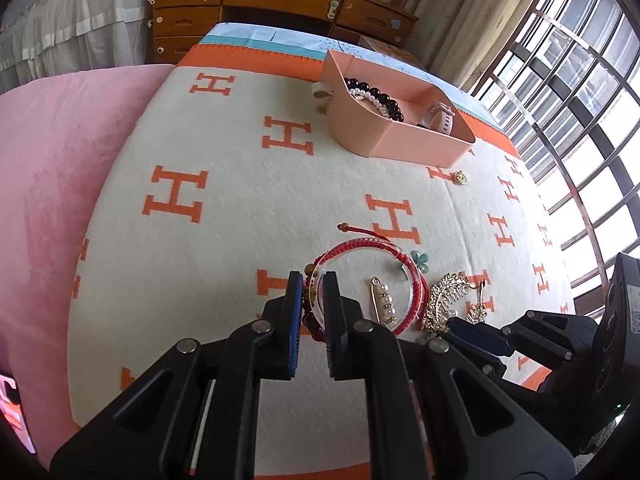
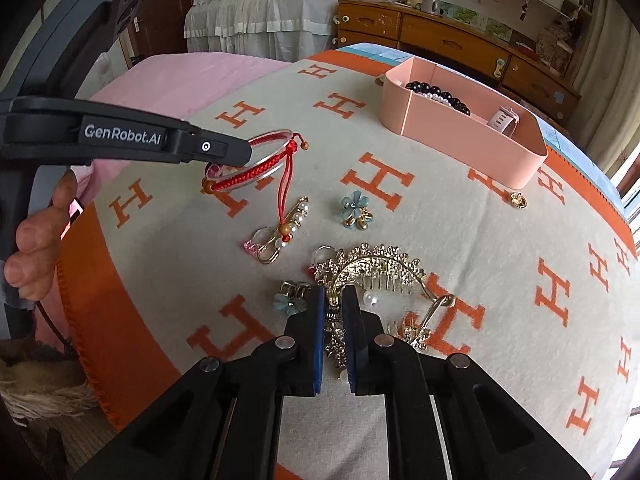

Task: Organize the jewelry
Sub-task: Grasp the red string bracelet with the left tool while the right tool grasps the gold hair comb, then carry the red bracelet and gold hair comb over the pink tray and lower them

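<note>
1. Left wrist view: the left gripper [image 1: 312,304] has its jaws nearly together, pinched on the rim of a clear bangle [image 1: 412,300] that is bundled with a red braided bracelet [image 1: 360,250]. In the right wrist view the bundle looks lifted clear of the blanket [image 2: 500,280], cords dangling.
2. The right gripper [image 2: 334,328] has its jaws drawn in tight around a gold piece at the edge of the gold hair comb [image 2: 380,268], which lies on the blanket just ahead of it. Whether the comb itself is caught I cannot tell.
3. The pink organizer box [image 2: 460,136] sits well away at the far side of the blanket, with black and pearl beads [image 2: 436,94] in one compartment and a pale watch [image 2: 505,117] in the next.
4. A pearl safety pin [image 2: 298,216], a blue flower earring [image 2: 354,206] and a small gold charm [image 2: 518,200] lie loose.
5. To my eye this is the pick-up step, both hands loaded. Next each piece must be carried to the box and let go over a suitable compartment; the comb's teeth may snag neighbouring pieces.
</note>
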`<state>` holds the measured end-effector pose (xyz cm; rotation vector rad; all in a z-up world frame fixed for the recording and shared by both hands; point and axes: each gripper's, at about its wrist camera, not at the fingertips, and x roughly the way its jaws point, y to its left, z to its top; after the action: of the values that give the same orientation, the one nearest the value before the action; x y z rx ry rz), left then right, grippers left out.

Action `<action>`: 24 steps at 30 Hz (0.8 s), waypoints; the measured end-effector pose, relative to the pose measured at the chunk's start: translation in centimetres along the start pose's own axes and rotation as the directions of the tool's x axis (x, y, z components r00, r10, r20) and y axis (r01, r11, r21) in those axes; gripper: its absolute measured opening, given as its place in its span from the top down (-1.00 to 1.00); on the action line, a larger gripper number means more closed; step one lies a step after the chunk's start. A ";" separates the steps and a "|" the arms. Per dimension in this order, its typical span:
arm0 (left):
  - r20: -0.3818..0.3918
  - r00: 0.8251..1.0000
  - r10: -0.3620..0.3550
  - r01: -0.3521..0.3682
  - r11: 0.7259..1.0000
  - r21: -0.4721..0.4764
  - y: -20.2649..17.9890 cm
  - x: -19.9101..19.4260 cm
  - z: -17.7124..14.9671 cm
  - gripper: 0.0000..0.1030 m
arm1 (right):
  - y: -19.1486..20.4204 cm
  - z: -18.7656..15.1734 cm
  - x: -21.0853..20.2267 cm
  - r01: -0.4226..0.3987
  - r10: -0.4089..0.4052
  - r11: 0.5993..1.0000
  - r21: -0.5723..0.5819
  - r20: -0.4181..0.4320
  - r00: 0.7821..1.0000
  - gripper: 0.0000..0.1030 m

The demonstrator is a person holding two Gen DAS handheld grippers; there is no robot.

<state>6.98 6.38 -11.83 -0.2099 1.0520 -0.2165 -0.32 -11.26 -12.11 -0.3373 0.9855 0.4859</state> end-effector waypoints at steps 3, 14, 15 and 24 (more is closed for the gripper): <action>0.001 1.000 -0.002 0.002 1.000 0.002 -0.1 0.0 -0.1 0.86 | 0.4 0.0 0.0 0.023 -0.023 1.000 -0.009 0.001 1.000 0.84; 0.038 0.999 -0.021 0.020 0.999 0.038 -1.2 -2.1 0.7 0.86 | -2.5 1.4 -3.6 -0.039 0.028 0.988 0.148 0.075 0.997 0.86; 0.045 0.999 -0.026 0.024 0.999 0.045 -1.4 -2.5 1.0 0.86 | -3.0 1.7 -4.4 -0.050 0.035 0.985 0.165 0.091 0.995 0.86; 0.147 0.986 -0.082 0.062 0.990 0.130 -4.6 -7.5 7.8 0.86 | -9.8 7.8 -11.5 -0.099 0.021 0.949 0.300 0.253 0.967 0.86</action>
<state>9.81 4.59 -0.57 -0.1490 0.8770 -0.3260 5.17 -18.44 2.24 0.0380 0.8142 0.4086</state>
